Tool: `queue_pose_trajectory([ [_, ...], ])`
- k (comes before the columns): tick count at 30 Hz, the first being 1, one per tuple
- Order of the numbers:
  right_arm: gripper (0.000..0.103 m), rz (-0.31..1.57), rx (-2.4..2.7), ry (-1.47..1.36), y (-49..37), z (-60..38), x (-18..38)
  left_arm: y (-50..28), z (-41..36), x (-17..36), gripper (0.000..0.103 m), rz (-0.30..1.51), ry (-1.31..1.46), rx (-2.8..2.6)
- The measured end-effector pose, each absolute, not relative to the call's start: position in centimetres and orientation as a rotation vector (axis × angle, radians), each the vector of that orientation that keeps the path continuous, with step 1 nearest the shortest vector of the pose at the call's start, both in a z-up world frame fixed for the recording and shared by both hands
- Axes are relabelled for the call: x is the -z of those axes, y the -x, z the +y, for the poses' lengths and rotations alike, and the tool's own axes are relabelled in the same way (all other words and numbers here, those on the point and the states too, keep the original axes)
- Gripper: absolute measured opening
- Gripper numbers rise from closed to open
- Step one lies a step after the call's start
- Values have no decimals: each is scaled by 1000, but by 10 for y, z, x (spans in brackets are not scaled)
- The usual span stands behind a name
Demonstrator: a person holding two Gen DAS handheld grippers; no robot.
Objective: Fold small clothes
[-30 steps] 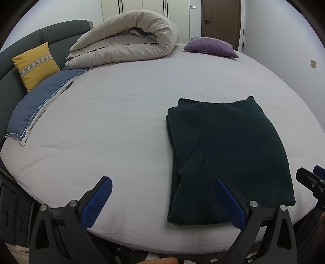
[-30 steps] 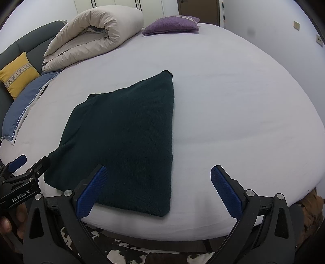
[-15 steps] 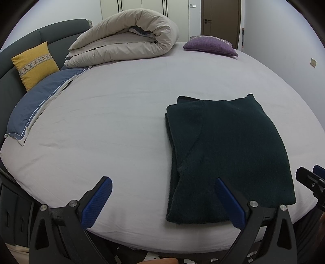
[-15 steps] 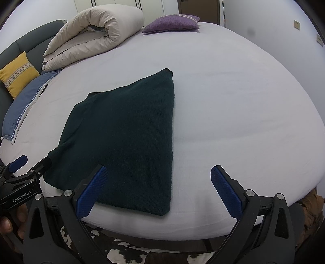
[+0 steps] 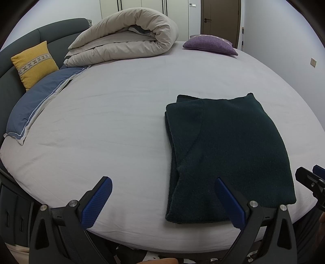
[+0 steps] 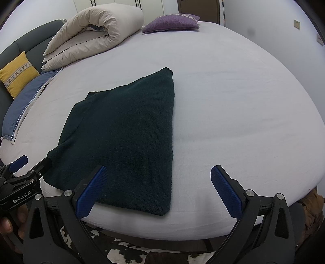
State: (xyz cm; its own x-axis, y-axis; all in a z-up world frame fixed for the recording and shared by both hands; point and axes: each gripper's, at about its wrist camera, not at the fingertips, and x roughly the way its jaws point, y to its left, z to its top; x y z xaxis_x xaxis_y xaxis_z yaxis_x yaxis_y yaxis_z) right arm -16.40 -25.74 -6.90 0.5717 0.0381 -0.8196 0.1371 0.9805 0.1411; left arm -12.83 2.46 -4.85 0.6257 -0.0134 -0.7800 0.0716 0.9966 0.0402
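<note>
Because the dark sweater (image 5: pixel 227 154) already lies folded flat on the bed (image 5: pixel 121 121), lower right of the left view, I hold my left claw (image 5: pixel 162 201) and right claw (image 6: pixel 157 188) spread and empty, near its front edge.

- One dark green knit sweater (image 5: pixel 227 154), folded
- Two grippers: the left gripper (image 5: pixel 162 200) and the right gripper (image 6: pixel 158 188) (each with two blue-padded fingers)
- One rolled beige duvet (image 5: pixel 126 40)
- Two cushions: one yellow cushion (image 5: pixel 34 63), one purple cushion (image 5: pixel 210 44)
- One blue pillow (image 5: pixel 38 103)
- One bed (image 5: pixel 121 113)
- One brown door (image 5: pixel 220 19)
</note>
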Motion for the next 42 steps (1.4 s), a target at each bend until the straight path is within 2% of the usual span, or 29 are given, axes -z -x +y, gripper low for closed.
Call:
queue_pose_trajectory([
  [42, 103, 974, 49, -195, 164, -256, 76, 127, 28, 49, 103, 902, -67, 57],
])
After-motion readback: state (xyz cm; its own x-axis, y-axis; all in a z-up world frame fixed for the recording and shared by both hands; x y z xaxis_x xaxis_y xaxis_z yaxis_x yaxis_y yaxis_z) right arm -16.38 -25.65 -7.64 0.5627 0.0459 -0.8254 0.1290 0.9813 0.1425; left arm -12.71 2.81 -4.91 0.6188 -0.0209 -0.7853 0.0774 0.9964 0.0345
